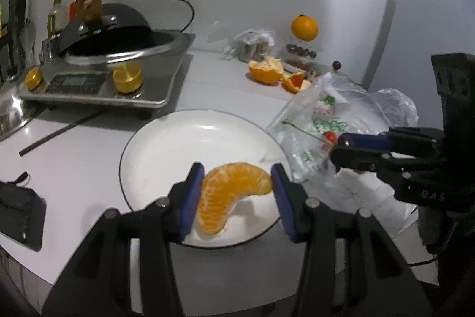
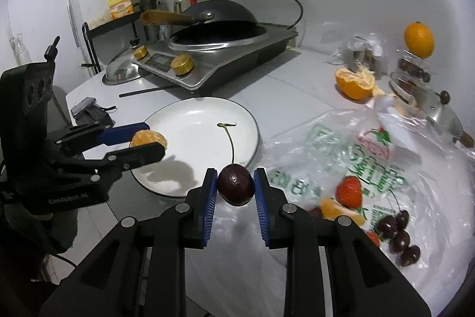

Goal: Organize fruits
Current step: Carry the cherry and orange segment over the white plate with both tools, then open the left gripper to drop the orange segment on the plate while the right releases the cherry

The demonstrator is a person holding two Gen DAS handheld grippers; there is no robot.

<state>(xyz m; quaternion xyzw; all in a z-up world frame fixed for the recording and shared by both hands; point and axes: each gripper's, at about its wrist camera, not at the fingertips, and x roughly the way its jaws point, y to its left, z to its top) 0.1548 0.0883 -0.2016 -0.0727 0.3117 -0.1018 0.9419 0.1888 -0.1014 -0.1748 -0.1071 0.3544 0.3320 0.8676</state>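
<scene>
Your left gripper (image 1: 237,177) is closed on a peeled orange segment (image 1: 230,195), both blue pads touching it, and holds it over the near part of the white plate (image 1: 166,144); the right wrist view shows the same segment above the plate's left rim, with its shadow on the plate. Your right gripper (image 2: 236,184) clamps a dark cherry (image 2: 236,184) between its pads, the long green stem (image 2: 230,143) rising upward, just beside the plate's near rim. To the right of the plate lies a printed plastic bag (image 2: 368,156) on the white countertop (image 2: 297,79), bearing a strawberry (image 2: 349,192), another orange segment (image 2: 334,208) and a cluster of cherries (image 2: 399,233). Farther back sit a torn orange peel (image 2: 354,82), a whole orange (image 2: 418,39), and an induction cooker (image 2: 213,55) carrying a black wok (image 2: 216,12).
</scene>
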